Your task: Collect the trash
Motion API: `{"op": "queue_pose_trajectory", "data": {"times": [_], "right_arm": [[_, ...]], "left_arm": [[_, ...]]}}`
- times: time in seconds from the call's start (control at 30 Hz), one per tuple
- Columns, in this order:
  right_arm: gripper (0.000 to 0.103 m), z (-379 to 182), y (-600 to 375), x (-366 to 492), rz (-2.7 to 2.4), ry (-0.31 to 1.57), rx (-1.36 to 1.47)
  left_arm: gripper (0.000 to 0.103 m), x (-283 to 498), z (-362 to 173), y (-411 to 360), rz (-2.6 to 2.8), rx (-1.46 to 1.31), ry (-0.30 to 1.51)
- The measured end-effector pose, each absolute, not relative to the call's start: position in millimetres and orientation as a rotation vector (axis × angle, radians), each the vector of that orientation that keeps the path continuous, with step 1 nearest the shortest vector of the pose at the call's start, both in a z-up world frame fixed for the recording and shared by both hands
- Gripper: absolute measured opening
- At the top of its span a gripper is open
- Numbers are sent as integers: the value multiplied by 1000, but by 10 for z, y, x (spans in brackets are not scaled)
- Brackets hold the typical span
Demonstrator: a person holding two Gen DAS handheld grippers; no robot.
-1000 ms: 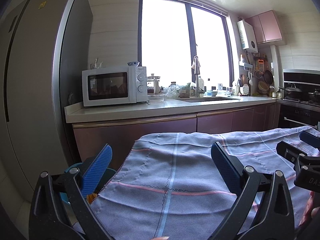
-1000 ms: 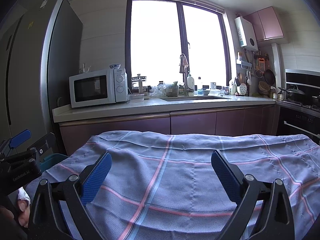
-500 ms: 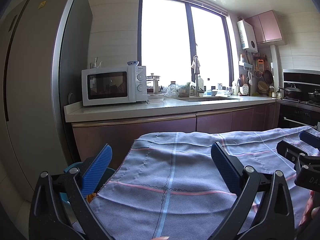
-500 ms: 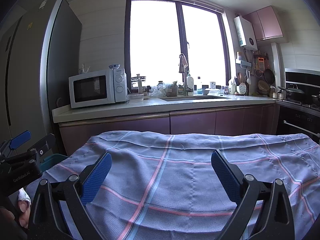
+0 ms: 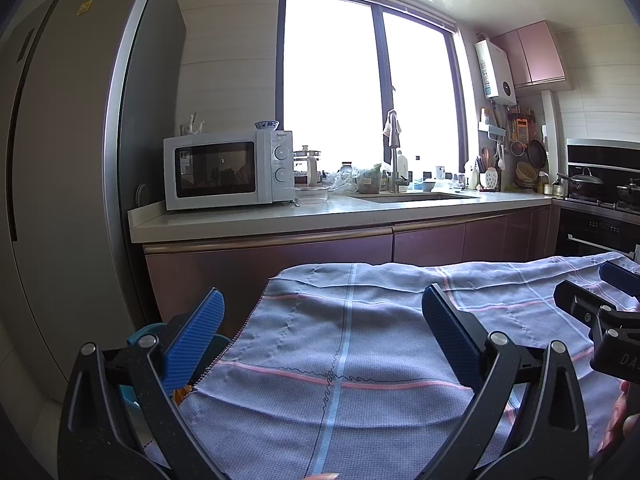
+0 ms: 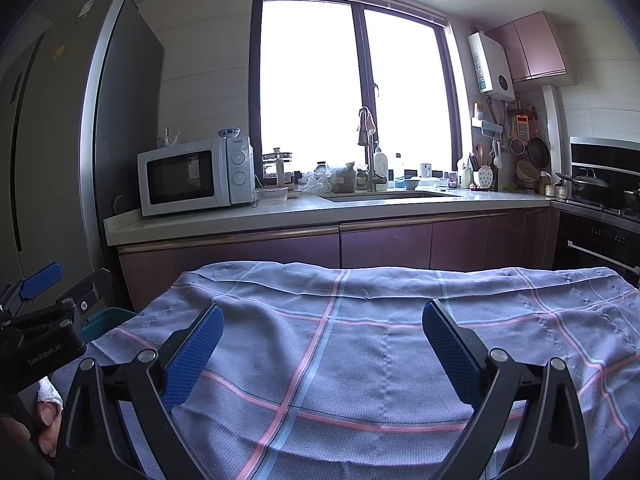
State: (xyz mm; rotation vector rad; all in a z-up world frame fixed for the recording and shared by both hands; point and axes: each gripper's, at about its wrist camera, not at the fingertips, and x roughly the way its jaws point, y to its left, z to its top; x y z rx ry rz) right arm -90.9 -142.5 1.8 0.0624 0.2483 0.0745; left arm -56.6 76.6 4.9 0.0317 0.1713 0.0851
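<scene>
My left gripper (image 5: pixel 320 332) is open and empty, held above the left end of a table covered by a blue checked cloth (image 5: pixel 360 352). My right gripper (image 6: pixel 320 340) is open and empty above the middle of the same cloth (image 6: pixel 360 320). A teal bin (image 5: pixel 140 338) stands on the floor off the table's left edge, partly hidden by my left fingers; something orange shows inside it. The bin's rim also shows in the right wrist view (image 6: pixel 108 318). No trash shows on the cloth. Each gripper appears at the edge of the other's view.
A kitchen counter (image 5: pixel 320 216) runs behind the table with a white microwave (image 5: pixel 228 170), a sink with a tap (image 5: pixel 394 152) and several jars and bags. A tall grey fridge (image 5: pixel 72 160) stands at the left. A stove with pots (image 5: pixel 588 184) is at the right.
Both views have shifted very slightly; the grippers stay open over the cloth. Nothing was picked up or let go.
</scene>
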Motion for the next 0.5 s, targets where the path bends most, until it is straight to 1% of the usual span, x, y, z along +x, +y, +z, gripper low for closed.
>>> {"op": "queue_pose_trajectory", "data": {"times": [0.5], "right_arm": [[96,30,-1426,-901,75,244,64]], "left_arm": [[97,-565,-3,724,89,26,173]]}}
